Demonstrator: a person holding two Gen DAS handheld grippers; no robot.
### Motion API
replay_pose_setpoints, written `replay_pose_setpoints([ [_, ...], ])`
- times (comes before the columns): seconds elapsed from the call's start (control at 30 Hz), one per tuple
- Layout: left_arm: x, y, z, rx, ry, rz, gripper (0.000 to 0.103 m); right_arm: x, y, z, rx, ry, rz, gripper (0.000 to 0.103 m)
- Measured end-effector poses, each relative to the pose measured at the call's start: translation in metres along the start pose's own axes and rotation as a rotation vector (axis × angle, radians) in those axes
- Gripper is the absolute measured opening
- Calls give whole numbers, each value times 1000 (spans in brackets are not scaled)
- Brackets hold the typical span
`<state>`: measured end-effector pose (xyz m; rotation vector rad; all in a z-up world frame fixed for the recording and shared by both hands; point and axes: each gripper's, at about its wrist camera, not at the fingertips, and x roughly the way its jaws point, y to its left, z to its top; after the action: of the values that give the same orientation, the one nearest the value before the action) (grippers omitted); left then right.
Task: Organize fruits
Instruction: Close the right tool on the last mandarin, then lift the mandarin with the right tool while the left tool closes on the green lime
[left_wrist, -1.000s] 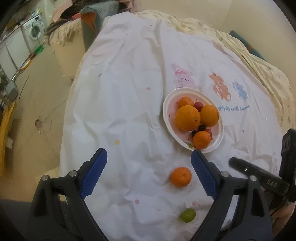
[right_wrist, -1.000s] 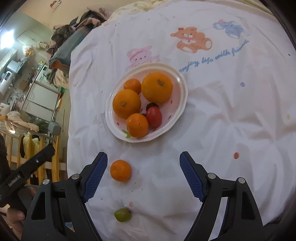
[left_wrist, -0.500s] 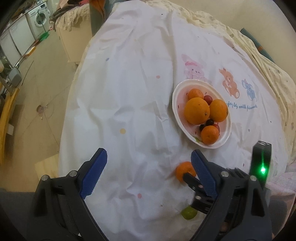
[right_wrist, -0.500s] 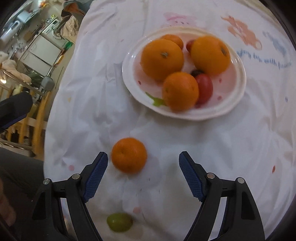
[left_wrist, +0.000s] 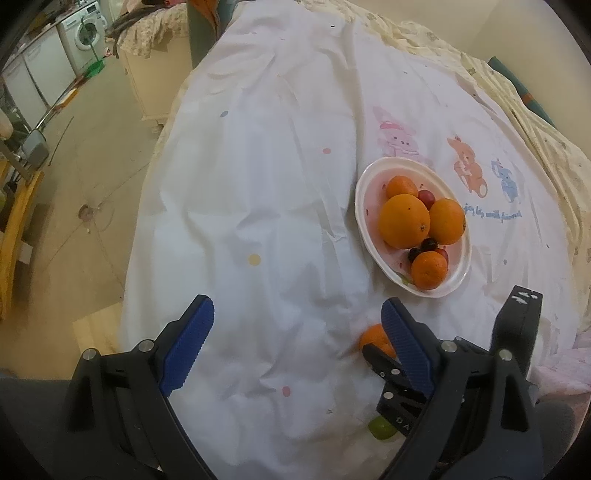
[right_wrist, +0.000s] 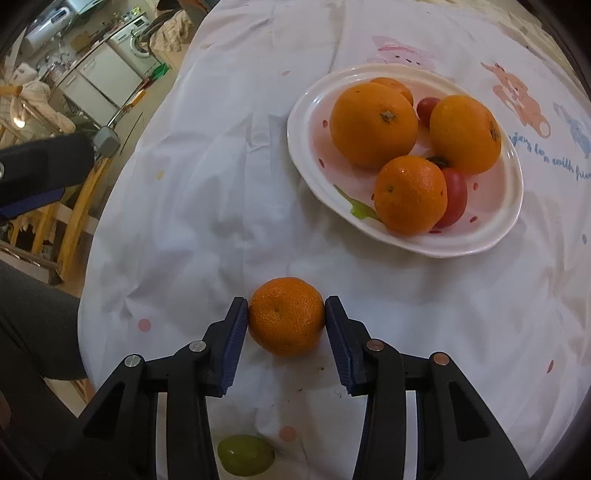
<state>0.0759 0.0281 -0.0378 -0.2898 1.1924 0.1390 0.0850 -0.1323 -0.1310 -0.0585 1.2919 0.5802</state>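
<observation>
Right claw (right_wrist: 287, 320) closed onto small loose orange mandarin (right_wrist: 286, 316) on white cloth-covered tabletop (right_wrist: 221, 206), left claw (left_wrist: 297, 330) wide open, empty: squeeze gently, lift straight, carry over white oval fruit plate (right_wrist: 491, 242), avoid green grape (right_wrist: 245, 459)

Bright orange dimpled mandarin (right_wrist: 286, 320); pale green smooth grape (right_wrist: 245, 459); white glossy plate (right_wrist: 476, 242), pink-spotted; white cloth (right_wrist: 207, 206), pastel dots, cartoon animals.

Glossy plate (right_wrist: 476, 242) on wrinkled matt cloth (right_wrist: 221, 206).
</observation>
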Motion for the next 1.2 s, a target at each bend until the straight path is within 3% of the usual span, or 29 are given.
replay_pose_setpoints([
  [0.4, 0, 6, 3, -12, -14, 23, 90, 2, 3, 6, -6, 17, -1, 44],
  [0.5, -1, 6, 3, -11, -28, 33, 90, -6, -5, 5, 45, 14, 26, 44],
  [0.77, -7, -4, 0, 28, -37, 9, 90, -67, -38, 0, 167, -61, 60, 44],
  [0.93, -15, -18, -6, 95, -77, 15, 90, -109, -58, -5, 195, -154, 49, 44],
  [1.2, -11, -34, -16, 174, -73, 1, 90, -125, -92, -20, 329, -256, 45, 44],
])
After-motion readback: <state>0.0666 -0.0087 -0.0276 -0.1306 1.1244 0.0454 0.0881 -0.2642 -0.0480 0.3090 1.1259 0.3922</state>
